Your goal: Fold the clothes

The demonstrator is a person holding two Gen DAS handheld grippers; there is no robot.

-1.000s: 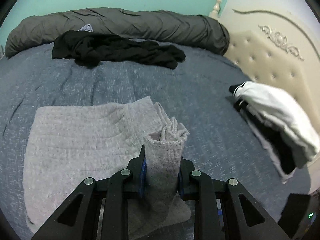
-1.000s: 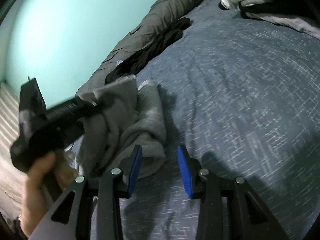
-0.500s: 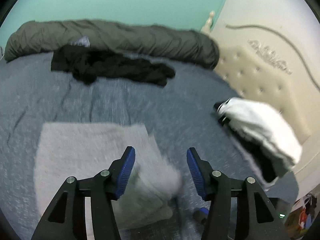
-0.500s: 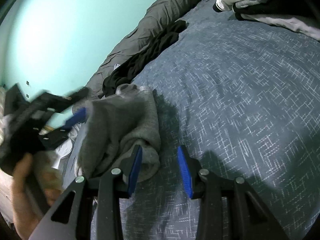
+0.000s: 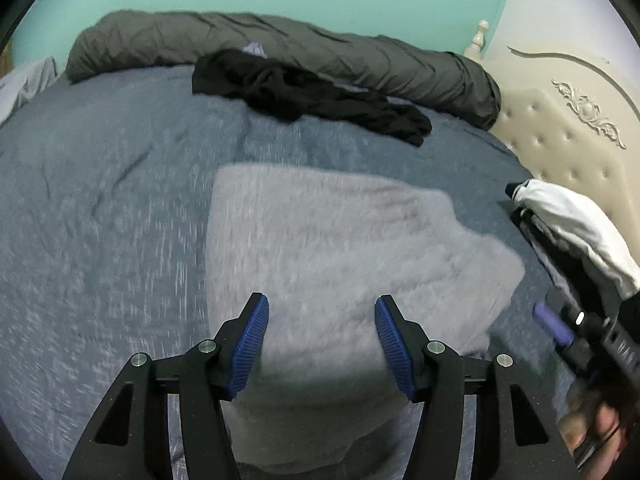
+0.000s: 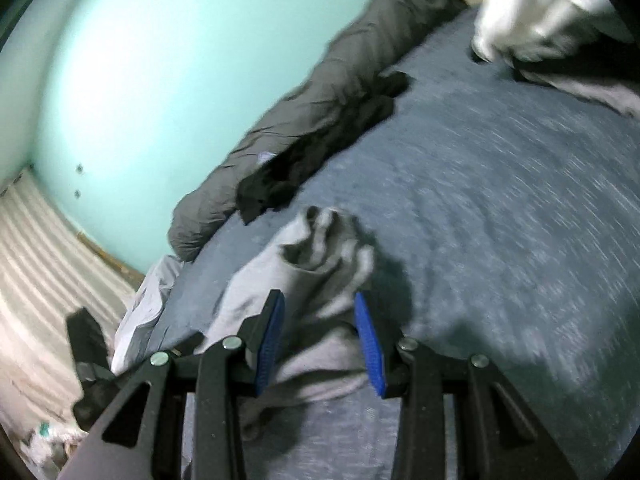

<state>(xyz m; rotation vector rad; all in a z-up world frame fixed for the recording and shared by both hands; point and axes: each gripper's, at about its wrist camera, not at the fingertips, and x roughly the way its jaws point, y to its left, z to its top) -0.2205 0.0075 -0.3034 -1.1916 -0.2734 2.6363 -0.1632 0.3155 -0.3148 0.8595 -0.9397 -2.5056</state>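
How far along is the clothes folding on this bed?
Done: a folded pile sits by the headboard. In hand: the grey sweater, partly folded; the left gripper has just opened over it, and sweater fabric bunches between the right gripper's fingers. Left: the crumpled black garment.

Pale grey garment (image 5: 340, 248) on blue-grey flecked bedspread (image 5: 100, 220).

The grey garment (image 5: 340, 248) is soft, matt knit cloth with a slightly fuzzy nap. Under it the bed's blue-grey cover (image 5: 100, 208) is a flecked, matt woven fabric. The rolled olive duvet (image 5: 280, 52) looks smooth and finely crinkled; the black garment (image 5: 312, 96) is thin, matt cloth. The cream headboard (image 5: 560, 148) is tufted, faintly glossy upholstery. The left gripper (image 5: 322, 336) has matt black plastic arms, ribbed blue pads and shiny metal screws.
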